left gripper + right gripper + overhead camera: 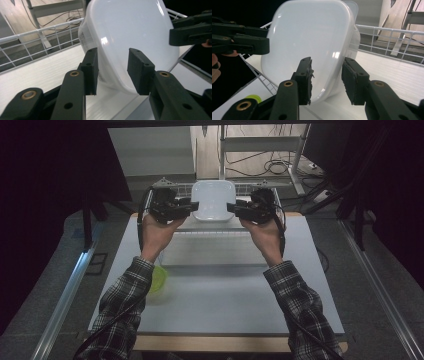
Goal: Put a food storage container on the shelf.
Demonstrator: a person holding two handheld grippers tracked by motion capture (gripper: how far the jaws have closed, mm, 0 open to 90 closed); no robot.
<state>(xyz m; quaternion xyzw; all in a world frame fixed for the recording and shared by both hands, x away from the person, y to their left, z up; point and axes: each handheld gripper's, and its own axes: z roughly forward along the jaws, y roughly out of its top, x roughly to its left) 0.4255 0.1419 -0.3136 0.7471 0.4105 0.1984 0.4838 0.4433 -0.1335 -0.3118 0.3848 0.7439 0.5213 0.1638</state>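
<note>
Your left gripper (194, 207) stood open at the left edge of the glossy white plastic tub (213, 200), which sat tilted in the wire rack (210, 227). The rounded, smooth-walled tub lay squarely between both hands, and your right gripper (231, 207) stood open at its right edge, equally near.

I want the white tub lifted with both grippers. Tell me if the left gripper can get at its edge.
Probably yes. The left gripper is open beside the white tub, its jaws straddling the near edge, with nothing between them. The right gripper flanks the opposite side.
</note>
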